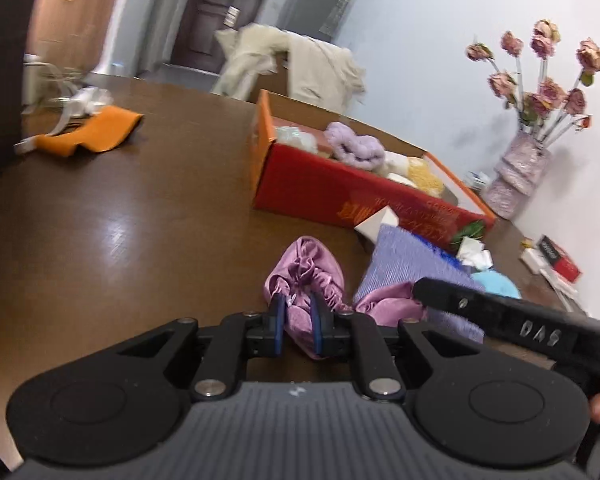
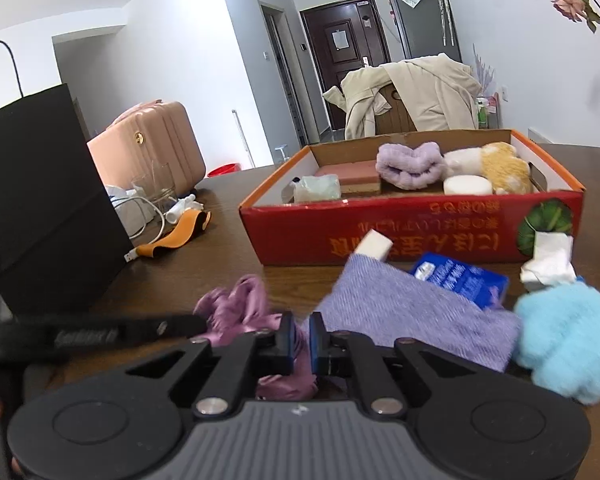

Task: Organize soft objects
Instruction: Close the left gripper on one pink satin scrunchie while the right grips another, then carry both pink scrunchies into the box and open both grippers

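A pink satin cloth [image 1: 306, 270] lies bunched on the brown table in front of the red cardboard box [image 1: 332, 196]. My left gripper [image 1: 296, 304] is shut on one end of it. My right gripper [image 2: 300, 324] is shut on its other end [image 2: 240, 308], which bunches between and behind its blue pads. The right gripper's black finger also shows in the left wrist view [image 1: 452, 294]. The box [image 2: 420, 228] holds a lilac headband [image 2: 410, 166], a yellow plush [image 2: 504, 172], sponges and a white round pad.
A purple knit cloth [image 2: 412, 312], a blue tissue pack [image 2: 464, 280], a light blue fluffy ball [image 2: 568, 336], a white sponge [image 2: 376, 244] and crumpled tissue [image 2: 548, 260] lie before the box. A black paper bag [image 2: 40, 200], cables and an orange strap [image 2: 180, 232] stand left. A flower vase [image 1: 520, 172] stands right.
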A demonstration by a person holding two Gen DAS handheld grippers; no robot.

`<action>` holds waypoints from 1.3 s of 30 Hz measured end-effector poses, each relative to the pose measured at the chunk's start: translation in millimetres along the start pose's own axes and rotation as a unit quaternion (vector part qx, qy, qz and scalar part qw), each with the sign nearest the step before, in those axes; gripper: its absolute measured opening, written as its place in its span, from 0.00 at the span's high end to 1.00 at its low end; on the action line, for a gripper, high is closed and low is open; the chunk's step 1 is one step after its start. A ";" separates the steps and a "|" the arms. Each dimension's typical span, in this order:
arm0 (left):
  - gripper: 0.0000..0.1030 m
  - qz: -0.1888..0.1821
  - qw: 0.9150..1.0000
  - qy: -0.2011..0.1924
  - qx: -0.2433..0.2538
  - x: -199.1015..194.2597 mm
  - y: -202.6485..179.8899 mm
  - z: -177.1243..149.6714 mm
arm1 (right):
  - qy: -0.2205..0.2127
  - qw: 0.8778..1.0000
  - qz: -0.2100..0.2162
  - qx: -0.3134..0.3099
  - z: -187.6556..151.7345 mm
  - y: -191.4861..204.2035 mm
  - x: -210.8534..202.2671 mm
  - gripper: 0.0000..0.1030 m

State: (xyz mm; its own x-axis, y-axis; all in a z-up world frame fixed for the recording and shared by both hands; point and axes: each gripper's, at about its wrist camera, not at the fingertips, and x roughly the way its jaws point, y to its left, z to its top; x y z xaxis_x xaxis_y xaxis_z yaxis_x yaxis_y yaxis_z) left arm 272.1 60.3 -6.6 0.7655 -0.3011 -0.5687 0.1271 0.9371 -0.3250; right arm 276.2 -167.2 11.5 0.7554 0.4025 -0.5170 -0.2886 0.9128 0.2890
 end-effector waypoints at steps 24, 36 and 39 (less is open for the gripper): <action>0.87 0.041 0.999 -0.019 -0.010 -20.0 -24.6 -35.0 | 0.014 0.999 0.004 0.033 -37.9 3.7 -17.9 0.75; 0.87 -0.034 0.998 -0.055 0.012 -7.7 -56.1 44.4 | -0.034 0.999 0.024 -0.008 25.7 -11.0 -40.2 0.93; 0.87 -0.046 0.997 -0.067 0.009 22.2 -64.0 88.7 | -0.042 0.999 0.019 -0.027 68.4 -29.6 -26.4 0.93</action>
State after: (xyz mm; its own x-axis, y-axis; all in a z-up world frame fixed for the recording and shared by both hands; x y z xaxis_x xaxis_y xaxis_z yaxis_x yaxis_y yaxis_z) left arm 336.9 9.3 68.6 0.8272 -0.3609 -0.4307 0.2113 0.9101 -0.3566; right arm 305.0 -209.6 71.6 0.7887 0.4325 -0.4368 -0.3483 0.9000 0.2622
